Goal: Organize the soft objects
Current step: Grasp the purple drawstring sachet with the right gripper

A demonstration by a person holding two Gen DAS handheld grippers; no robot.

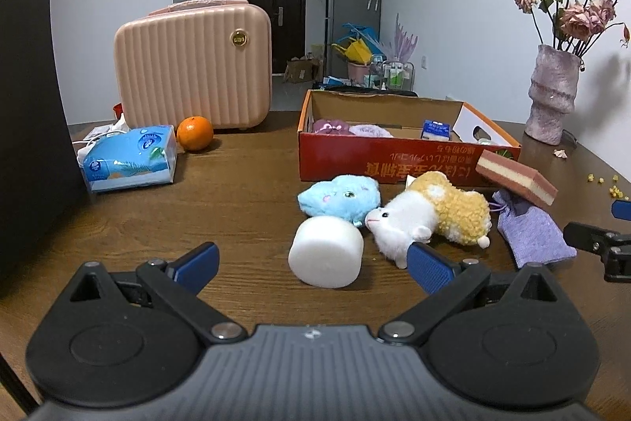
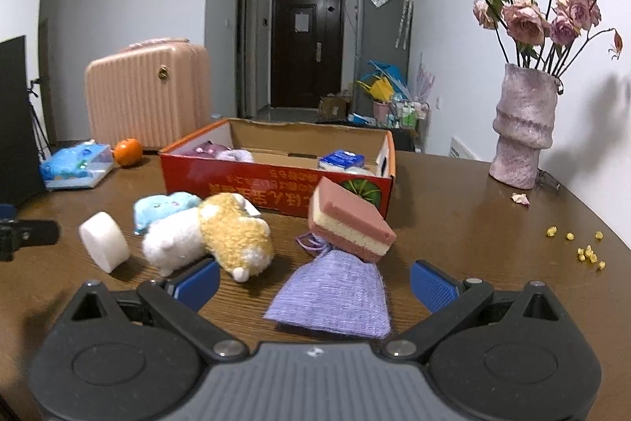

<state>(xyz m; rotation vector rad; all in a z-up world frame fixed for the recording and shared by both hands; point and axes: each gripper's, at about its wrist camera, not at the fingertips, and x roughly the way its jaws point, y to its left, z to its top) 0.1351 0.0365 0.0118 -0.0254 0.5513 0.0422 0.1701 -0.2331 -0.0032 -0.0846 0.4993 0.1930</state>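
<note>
A white foam cylinder (image 1: 326, 251), a blue plush (image 1: 340, 199) and a white-and-tan plush (image 1: 432, 217) lie before the red cardboard box (image 1: 378, 160). A pink-and-cream sponge (image 1: 516, 180) leans on a lilac knit pouch (image 1: 532, 235). My left gripper (image 1: 313, 269) is open and empty, just short of the foam cylinder. My right gripper (image 2: 315, 285) is open and empty, its fingers either side of the lilac pouch (image 2: 335, 296), with the sponge (image 2: 349, 225) beyond. The box (image 2: 276, 184) holds purple soft items and a small blue-white pack (image 2: 341, 159).
A pink hard case (image 1: 193, 66), an orange (image 1: 194, 133) and a blue tissue pack (image 1: 130, 158) stand at the back left. A vase of dried roses (image 2: 522, 129) stands at the right. Yellow crumbs (image 2: 583, 249) lie near the table's right edge. A black panel (image 1: 27, 129) is at far left.
</note>
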